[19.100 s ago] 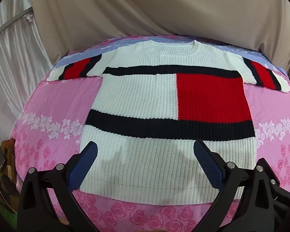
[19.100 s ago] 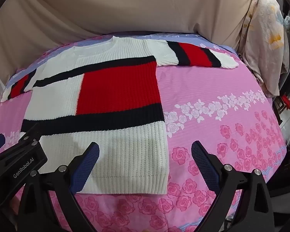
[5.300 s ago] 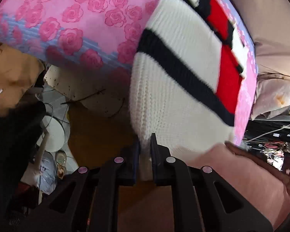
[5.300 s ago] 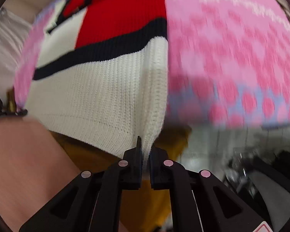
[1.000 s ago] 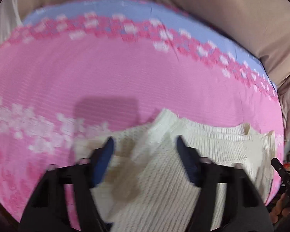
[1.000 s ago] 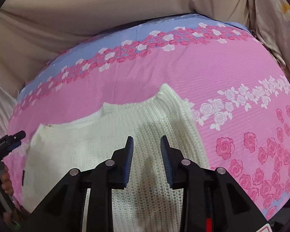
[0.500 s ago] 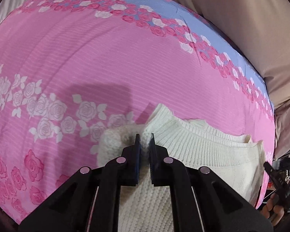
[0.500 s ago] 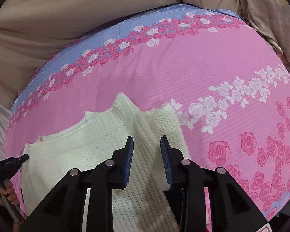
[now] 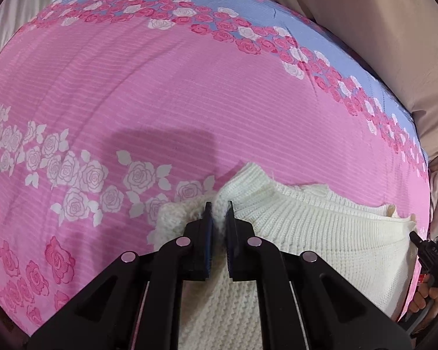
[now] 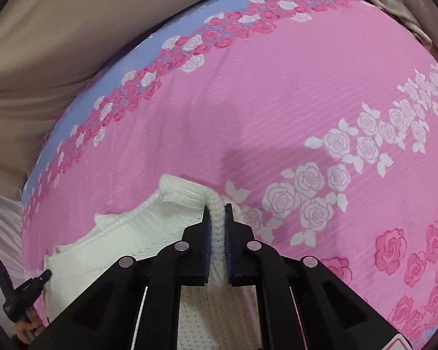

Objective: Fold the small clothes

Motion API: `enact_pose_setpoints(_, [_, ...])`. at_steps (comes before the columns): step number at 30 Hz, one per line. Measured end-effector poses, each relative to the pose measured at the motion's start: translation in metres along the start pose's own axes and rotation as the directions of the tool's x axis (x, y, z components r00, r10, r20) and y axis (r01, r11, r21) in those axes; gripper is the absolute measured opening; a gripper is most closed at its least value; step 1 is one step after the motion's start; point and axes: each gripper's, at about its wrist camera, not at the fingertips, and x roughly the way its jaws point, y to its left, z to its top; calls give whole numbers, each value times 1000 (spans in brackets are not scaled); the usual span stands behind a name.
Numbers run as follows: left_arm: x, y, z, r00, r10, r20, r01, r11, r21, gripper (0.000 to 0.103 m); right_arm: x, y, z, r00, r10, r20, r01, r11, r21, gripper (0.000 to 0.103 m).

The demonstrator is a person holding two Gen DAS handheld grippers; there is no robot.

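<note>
Pink rose-print bed [image 9: 131, 93] under us, white sweater [image 9: 321, 233] bunched at its near edge. Left hand-held gripper [image 9: 218, 213] pinches its fuzzy corner; right hand-held gripper [image 10: 216, 215] is closing on the ribbed edge. Probably thin bites, so lifting could slip them loose.

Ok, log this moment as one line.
left gripper: shut on sweater | right gripper: closing on sweater edge | surface: pink bedsheet

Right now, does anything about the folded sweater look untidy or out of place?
Yes. The sweater's far edge is uneven: layers stick out in steps and a corner pokes up. Both tools, left and right, pinch its bunched edge.
</note>
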Motion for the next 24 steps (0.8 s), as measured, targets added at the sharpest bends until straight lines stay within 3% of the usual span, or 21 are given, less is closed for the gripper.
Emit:
enact_pose_setpoints(4, [-29,1,-5,997,-63,38,62,998,33,11,-24,16,-1,999,-9,35,9,1000,-11,11])
enact_pose_setpoints(5, [-44,0,-10,996,-59,60,56,997,53,11,-36,18,-4,997,-32,66,33,999,-19,22])
enact_pose_setpoints(6, [-56,-1,-16,996,-60,71,55,996,66,10,-49,18,-9,994,-51,93,55,998,-34,23])
enact_pose_setpoints(8, [-74,-9,-29,994,-72,77,66,994,82,9,-72,28,-25,995,-9,95,18,995,-101,22])
enact_pose_setpoints(10, [-80,-26,-46,989,-141,51,135,985,106,9,-84,56,-52,998,60,34,-51,976,-211,20])
enact_pose_setpoints(12, [-65,-60,-69,978,-205,-47,210,964,164,10,-82,94,-85,987,142,-69,-157,937,-312,19])
enact_pose_setpoints(14, [-43,-82,-86,976,-183,-116,204,957,208,12,-67,140,-127,955,215,-204,-282,870,-404,16])
enact_pose_setpoints(16, [-21,-80,-94,981,-113,-158,145,966,214,12,-46,180,-163,932,206,-299,-340,785,-518,10])
enact_pose_setpoints(17, [-18,-71,-93,980,-123,-157,153,970,192,4,-35,192,-174,931,167,-324,-334,748,-574,8])
enact_pose_setpoints(18, [-19,-57,-90,978,-146,-149,169,974,149,3,-28,194,-177,942,126,-311,-299,735,-608,8])
enact_pose_setpoints(20, [-25,-27,-81,984,-133,-122,143,987,79,1,-20,167,-164,961,73,-268,-223,780,-585,4])
enact_pose_setpoints(22, [-32,-2,-77,989,-116,-97,120,992,42,0,-25,106,-133,967,88,-238,-183,891,-415,0])
enact_pose_setpoints(24, [-34,14,-80,984,-155,-85,156,988,2,1,-41,45,-112,980,81,-183,-128,957,-262,0])
